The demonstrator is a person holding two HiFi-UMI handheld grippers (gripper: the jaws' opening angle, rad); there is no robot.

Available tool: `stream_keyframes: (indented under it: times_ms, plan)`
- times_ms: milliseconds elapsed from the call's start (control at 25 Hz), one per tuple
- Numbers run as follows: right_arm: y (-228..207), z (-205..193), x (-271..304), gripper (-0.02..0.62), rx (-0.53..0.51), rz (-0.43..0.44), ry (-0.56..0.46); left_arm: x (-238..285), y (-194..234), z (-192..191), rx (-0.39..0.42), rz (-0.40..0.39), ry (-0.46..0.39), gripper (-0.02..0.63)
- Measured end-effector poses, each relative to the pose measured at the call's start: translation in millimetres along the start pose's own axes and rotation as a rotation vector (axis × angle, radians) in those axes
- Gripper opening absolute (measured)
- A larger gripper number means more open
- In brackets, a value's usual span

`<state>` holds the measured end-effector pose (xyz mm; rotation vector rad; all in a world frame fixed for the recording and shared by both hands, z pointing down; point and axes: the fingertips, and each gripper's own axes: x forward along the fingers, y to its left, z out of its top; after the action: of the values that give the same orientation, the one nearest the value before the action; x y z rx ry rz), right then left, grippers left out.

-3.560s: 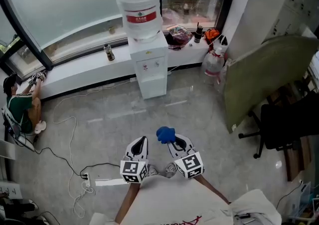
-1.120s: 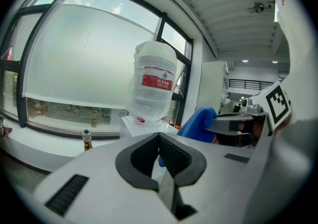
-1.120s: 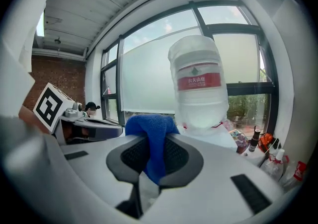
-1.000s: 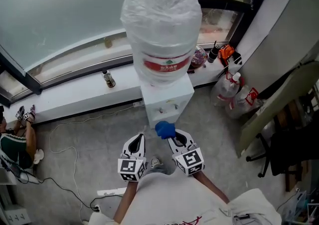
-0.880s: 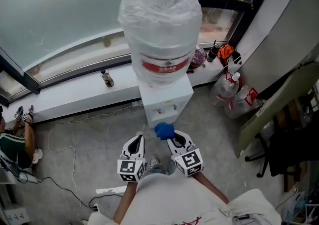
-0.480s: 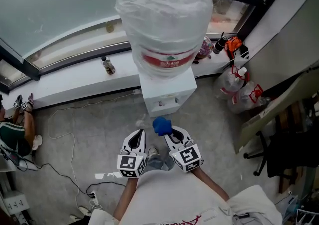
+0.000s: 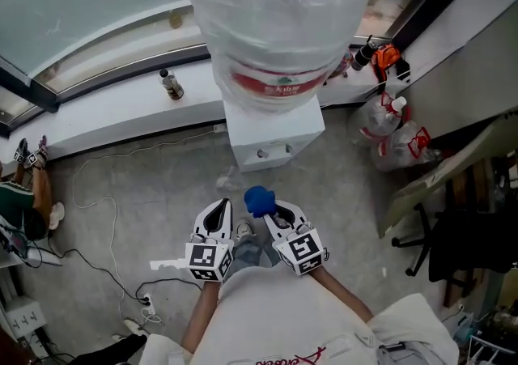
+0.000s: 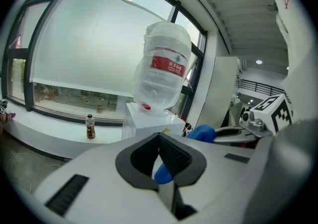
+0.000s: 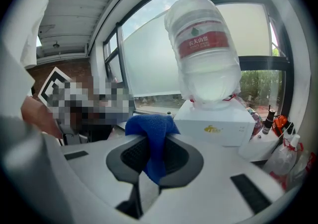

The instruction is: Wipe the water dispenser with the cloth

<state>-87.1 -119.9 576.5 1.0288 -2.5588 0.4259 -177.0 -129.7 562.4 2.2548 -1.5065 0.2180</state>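
The white water dispenser (image 7: 271, 137) stands against the window ledge with a plastic-wrapped bottle (image 7: 275, 23) on top; it also shows in the left gripper view as the dispenser (image 8: 144, 121) and in the right gripper view as the dispenser (image 9: 218, 123). My right gripper (image 7: 267, 208) is shut on a blue cloth (image 7: 257, 200), which bunches above the jaws as the cloth (image 9: 151, 131). It hangs a short way in front of the dispenser, apart from it. My left gripper (image 7: 217, 214) sits beside it, shut and empty; the blue cloth (image 8: 201, 132) shows to its right.
A small bottle (image 7: 169, 85) stands on the white ledge (image 7: 105, 116). Clear bags and a spray bottle (image 7: 392, 125) crowd the dispenser's right. A power strip and cables (image 7: 146, 262) lie on the floor at left. A person's legs (image 7: 28, 185) show at far left. An office chair (image 7: 461, 234) is at right.
Both grippers with the cloth have come much closer to the dispenser, which now fills the upper view. The grip on the cloth is unchanged.
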Motion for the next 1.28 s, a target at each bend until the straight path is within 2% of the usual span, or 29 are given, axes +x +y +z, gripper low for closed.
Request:
stream_keyframes:
  times_ms: [280,840,1280]
  plan:
    - [-7,16,26,0.054,-0.032,0.015,-0.019,0,10,4,-0.007,0.017,-0.002,0.012]
    - [-53,94,121,0.054,-0.115,-0.009,-0.117,-9,32,3,-0.027,0.069,0.0,0.012]
    - [-74,75,170,0.054,-0.108,-0.028,-0.031,-17,39,3,-0.031,0.101,0.002,0.012]
